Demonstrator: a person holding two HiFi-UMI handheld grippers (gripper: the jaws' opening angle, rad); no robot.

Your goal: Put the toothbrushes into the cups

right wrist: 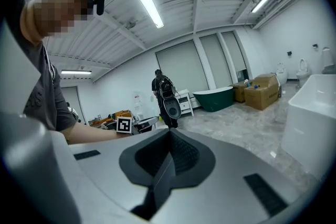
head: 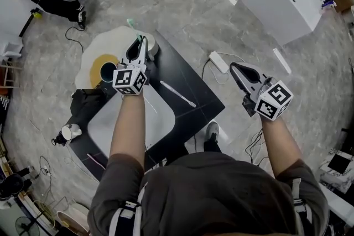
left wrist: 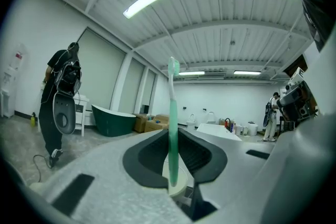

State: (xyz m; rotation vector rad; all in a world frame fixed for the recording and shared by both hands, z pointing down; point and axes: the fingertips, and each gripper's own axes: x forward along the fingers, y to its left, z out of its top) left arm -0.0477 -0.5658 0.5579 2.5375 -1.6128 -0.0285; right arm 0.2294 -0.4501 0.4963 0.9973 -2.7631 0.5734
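My left gripper (head: 141, 44) is closed partway on the green brush (left wrist: 172, 107). The pads press its lower handle and the bristles stand up at 12 o'clock. Just below the handle end is the pale cup (left wrist: 176, 186); I cannot tell if the end is already inside the rim. A dark cup (head: 107, 71) stands at 8 o'clock from this gripper. The brush is light and stiff, but its plastic is smooth, so I think it can slide or swing if I loosen too early. The white brush (head: 178, 94) lies flat on the table (head: 191, 77), at 4 o'clock from the left gripper. It is thin and low, so it is best pinched across the middle of the handle. My right gripper (right wrist: 167, 157) is fully closed and holds nothing, well apart at 3 o'clock.
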